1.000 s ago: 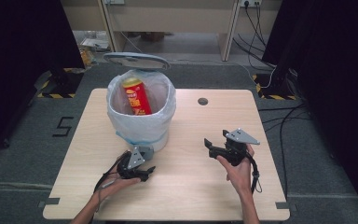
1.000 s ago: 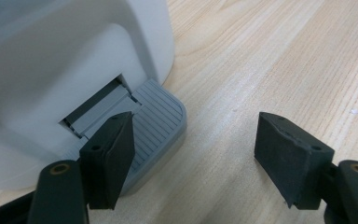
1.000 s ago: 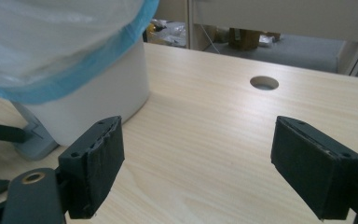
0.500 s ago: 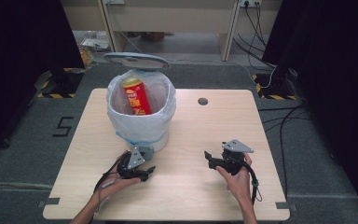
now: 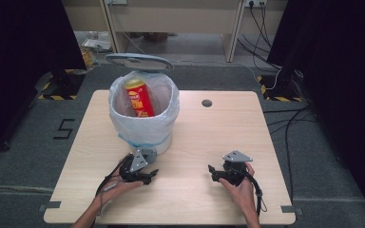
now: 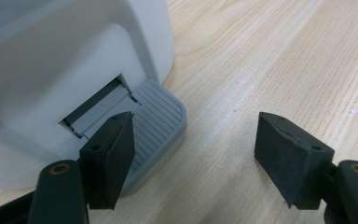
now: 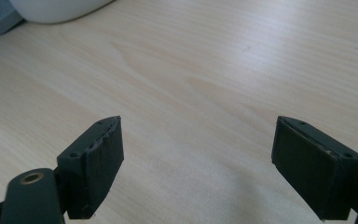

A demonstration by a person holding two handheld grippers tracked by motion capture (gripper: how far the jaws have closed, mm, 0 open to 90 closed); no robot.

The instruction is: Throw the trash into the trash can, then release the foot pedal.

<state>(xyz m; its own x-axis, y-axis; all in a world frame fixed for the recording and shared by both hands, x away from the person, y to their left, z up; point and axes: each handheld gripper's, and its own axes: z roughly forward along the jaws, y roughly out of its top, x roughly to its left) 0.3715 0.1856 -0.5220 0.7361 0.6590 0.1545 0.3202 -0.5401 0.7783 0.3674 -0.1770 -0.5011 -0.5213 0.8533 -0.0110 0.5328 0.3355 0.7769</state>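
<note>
We see right gripper pulled back toward near table edge compared with one second ago; it was farther up table and now sits lower in high view, closer to person's body. Right hand drawn back with it, wrist closer to table's front edge. Most of this retreat done by half second ago; since then only slight further shift. Gap between right gripper and white bin now wider.
</note>
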